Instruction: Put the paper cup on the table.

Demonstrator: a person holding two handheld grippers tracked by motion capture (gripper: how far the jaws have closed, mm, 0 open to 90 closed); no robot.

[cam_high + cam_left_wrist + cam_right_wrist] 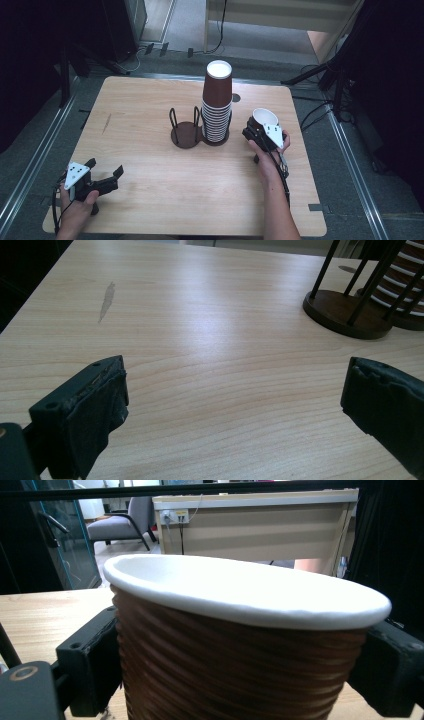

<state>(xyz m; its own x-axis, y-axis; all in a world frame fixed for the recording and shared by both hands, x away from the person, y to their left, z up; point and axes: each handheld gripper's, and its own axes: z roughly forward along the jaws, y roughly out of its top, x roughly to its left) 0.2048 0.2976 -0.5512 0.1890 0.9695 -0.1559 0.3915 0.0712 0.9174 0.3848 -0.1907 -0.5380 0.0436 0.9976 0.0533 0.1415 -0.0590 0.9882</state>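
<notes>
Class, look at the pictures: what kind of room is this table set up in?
Probably an office or lab used for recording: dark stand legs and cables surround the wooden table, with an office chair and wall sockets behind.

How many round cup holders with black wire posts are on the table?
2. One holder, at the middle of the table, has nothing in it. The other, touching its right side, carries the tall stack of brown cups, which hides most of it.

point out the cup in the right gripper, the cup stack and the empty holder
brown paper cup point(240, 670), right gripper view, on its ribbed side wall
stack of brown paper cups point(217, 90), high view, on the top cup's brown wall
empty cup holder point(186, 136), high view, on its round brown base
</notes>
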